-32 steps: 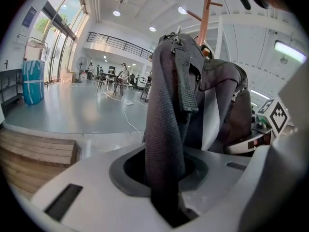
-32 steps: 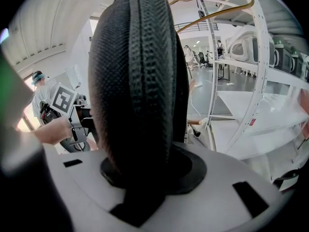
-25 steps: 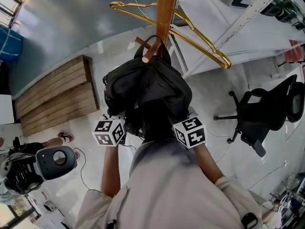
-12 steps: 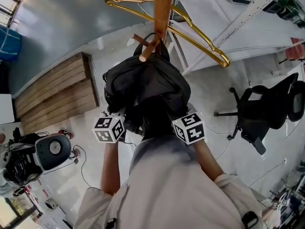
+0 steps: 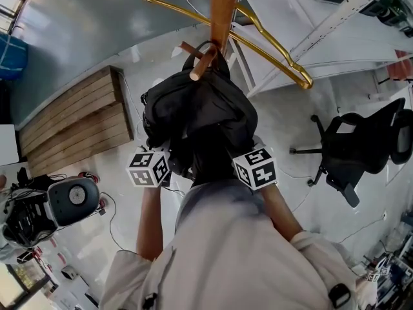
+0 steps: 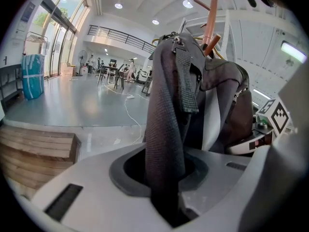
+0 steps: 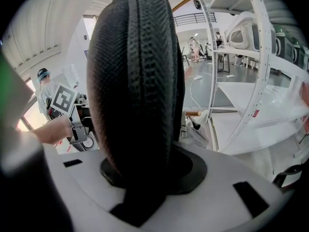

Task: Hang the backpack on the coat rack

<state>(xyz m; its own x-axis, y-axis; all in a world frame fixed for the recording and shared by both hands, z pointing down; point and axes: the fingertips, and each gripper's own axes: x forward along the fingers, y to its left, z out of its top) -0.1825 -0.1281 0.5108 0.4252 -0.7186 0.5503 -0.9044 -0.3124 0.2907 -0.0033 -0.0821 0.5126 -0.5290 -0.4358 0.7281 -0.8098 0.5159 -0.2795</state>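
Status: backpack (image 5: 197,112) sits at the coat rack (image 5: 224,8), top loop (image 5: 205,47) apparently over the peg (image 5: 203,64). Left tongs (image 6: 166,178) pinch a shoulder strap (image 6: 164,124); right tongs (image 7: 145,178) pinch the padded strap (image 7: 137,81). Lower both slowly until the peg takes the weight, then release one side first.

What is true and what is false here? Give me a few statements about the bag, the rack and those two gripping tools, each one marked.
1. The backpack lies on the floor. False: it is up at the coat rack, with its top loop round a wooden peg.
2. The left gripper and the right gripper are each clamped on part of the backpack. True.
3. A red hanger hangs on the rack. False: the hanger is gold.
4. A black office chair stands at the right of the head view. True.
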